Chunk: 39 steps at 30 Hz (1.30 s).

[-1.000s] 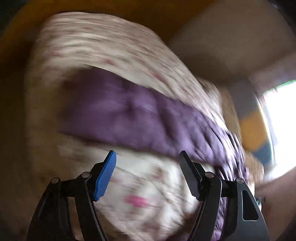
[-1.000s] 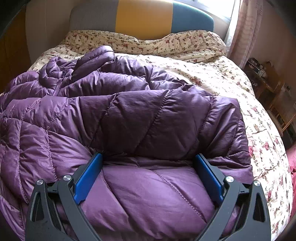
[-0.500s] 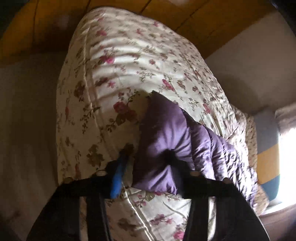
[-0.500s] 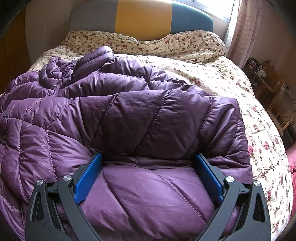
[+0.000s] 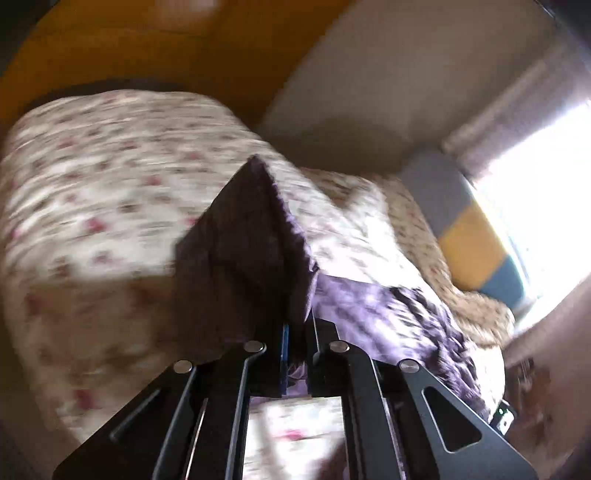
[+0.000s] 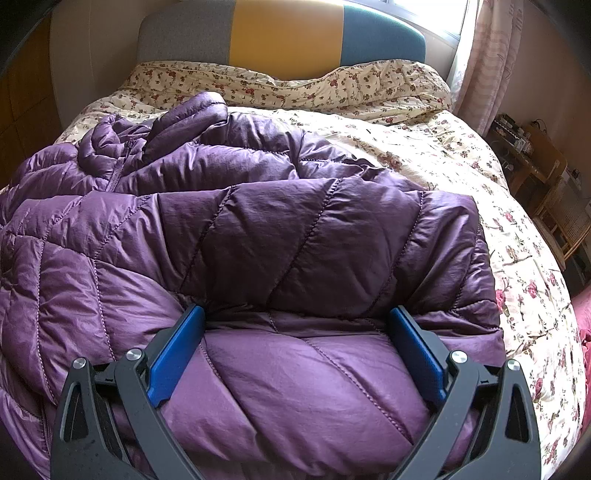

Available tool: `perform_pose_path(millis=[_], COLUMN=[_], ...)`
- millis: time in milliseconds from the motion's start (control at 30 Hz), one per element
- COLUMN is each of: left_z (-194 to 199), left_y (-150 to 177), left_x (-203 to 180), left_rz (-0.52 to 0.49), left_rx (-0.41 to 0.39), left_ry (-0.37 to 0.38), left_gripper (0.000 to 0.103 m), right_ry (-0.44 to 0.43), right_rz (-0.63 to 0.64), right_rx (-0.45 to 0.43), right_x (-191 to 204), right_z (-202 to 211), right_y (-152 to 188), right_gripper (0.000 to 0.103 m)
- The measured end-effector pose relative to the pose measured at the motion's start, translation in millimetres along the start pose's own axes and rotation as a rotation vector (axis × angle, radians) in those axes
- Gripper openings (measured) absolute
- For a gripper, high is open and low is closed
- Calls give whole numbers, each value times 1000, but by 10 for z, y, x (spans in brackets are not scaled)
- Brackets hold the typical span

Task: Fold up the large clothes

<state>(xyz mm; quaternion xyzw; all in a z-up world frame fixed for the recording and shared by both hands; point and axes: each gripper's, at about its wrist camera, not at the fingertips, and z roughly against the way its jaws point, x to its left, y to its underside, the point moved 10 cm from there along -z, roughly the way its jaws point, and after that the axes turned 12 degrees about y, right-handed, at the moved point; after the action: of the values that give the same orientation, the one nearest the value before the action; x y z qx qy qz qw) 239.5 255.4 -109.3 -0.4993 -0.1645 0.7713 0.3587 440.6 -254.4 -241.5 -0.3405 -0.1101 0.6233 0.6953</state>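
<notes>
A: Jacket status: purple quilted puffer jacket (image 6: 258, 258) lies across the cream floral bedspread (image 6: 461, 177), filling the centre and left of the right wrist frame. Its long axis runs left to right there, collar and zip at upper left.

B: Left side?

A: Left gripper (image 5: 295, 332) has just been closing and is clamped on a corner of the jacket. The pinched flap stands up dark at frame centre, peak pointing to the top. The rest of the jacket trails off to lower right in that view. Frame is blurred.

B: Right?

A: Right gripper (image 6: 295, 332) has its jaws wide apart, blue pads straddling a puffed panel at bottom centre. Pads look close to the fabric but aren't pinching it.

B: So what does the fold depend on?

A: My read: the left has the edge, and the body lies beyond it toward the striped grey, yellow and blue headboard (image 6: 288, 33). The flap goes over the body. The right is nearer the bulk and could pin it.

B: Obstacles?

A: Nothing on the bedspread itself. Wooden furniture (image 6: 535, 173) at right edge, pink curtain (image 6: 495, 55) at upper right, both well apart. Puffy fill may spring back.
</notes>
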Motion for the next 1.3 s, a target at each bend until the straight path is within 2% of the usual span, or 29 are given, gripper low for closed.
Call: perform_pose_path(millis=[167, 367, 633, 933, 1033, 1067, 1100, 1167, 1300], left_z=[-609, -1232, -1766, -2084, -2161, -2177, -2196, -2217, -2173], left_y=[222, 696, 1267, 1900, 2079, 2152, 2164, 2208, 2130], left_x=[-818, -1880, -2829, -3304, -3374, -3358, -3355, -3340, -3249], left_rz=[-117, -229, -286, -282, -275, -275, -282, -277, -281], left_rx=[99, 241, 377, 533, 585, 629, 631, 652, 637], left_ry=[118, 288, 464, 602, 636, 638, 633, 633, 611], left_gripper=[6, 6, 6, 6, 6, 6, 6, 15, 35], right_ry=[-4, -6, -16, -25, -23, -23, -23, -22, -19], right_rz=[-3, -6, -14, -23, -22, -22, -22, -21, -19], right_rx=[1, 1, 2, 3, 3, 3, 3, 3, 2], right_x=[2, -12, -7, 11, 0, -1, 3, -6, 2], right_z=[-8, 4, -4, -11, -12, -12, -11, -12, -9], right_y=[-5, 3, 5, 4, 8, 8, 7, 9, 9], right_gripper=[99, 99, 99, 99, 99, 99, 99, 99, 99])
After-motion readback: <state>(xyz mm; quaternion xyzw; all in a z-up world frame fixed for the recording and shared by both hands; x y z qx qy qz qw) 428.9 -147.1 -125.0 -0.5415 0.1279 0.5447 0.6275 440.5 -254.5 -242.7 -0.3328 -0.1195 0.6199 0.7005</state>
